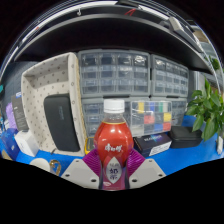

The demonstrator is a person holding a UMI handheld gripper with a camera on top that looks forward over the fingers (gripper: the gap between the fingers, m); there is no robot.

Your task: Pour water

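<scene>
Clearly, the gripper [113, 172] was closed on the red bottle [113, 143], held upright above the blue table [190, 150]. To pour well, it should probably tilt slowly, cap first removed.

Bottle [113, 150] before drawer cabinets [130, 80]

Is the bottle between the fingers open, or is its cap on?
The cap is on: the bottle stands upright with its white cap in place. The gripper holds it between its pads.
</scene>
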